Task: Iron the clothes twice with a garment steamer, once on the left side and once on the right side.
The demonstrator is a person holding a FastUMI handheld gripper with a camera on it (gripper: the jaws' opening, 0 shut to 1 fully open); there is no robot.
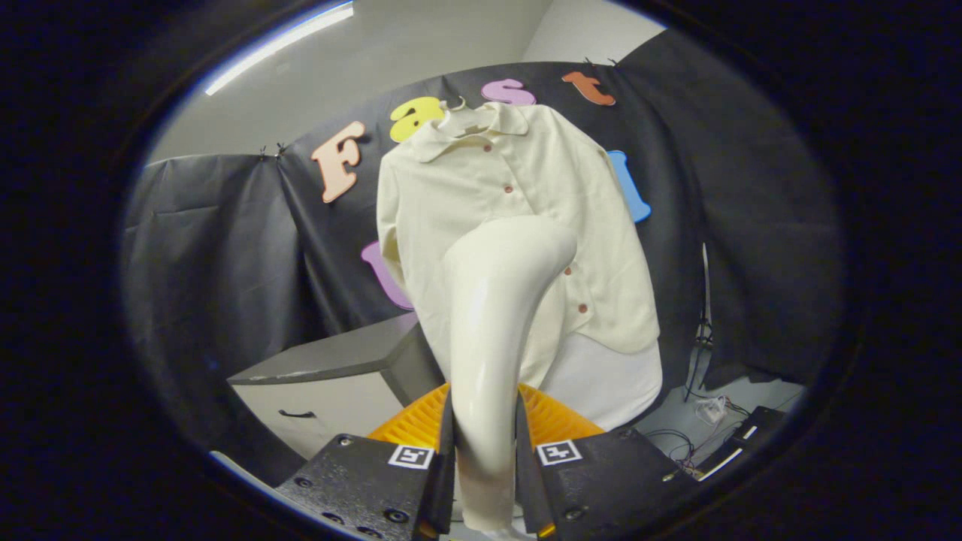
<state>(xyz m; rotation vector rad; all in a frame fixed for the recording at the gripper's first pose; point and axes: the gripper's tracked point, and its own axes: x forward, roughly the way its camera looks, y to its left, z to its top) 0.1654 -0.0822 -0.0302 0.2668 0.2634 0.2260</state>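
In the gripper view, the gripper (485, 458) has both fingers squeezed tight on the handle of the steamer (492, 330), which sticks up between them. The shirt (518, 225) hangs on a hanger beyond the fingers, in front of the black wall, and the steamer head is up by its middle (I cannot tell if it touches). I think the ironing may just be starting, and I cannot tell if either side is done yet.

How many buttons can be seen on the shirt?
5 on the shirt: two below the collar, three beside and below the steamer held between the fingers. Steamer may hide others.
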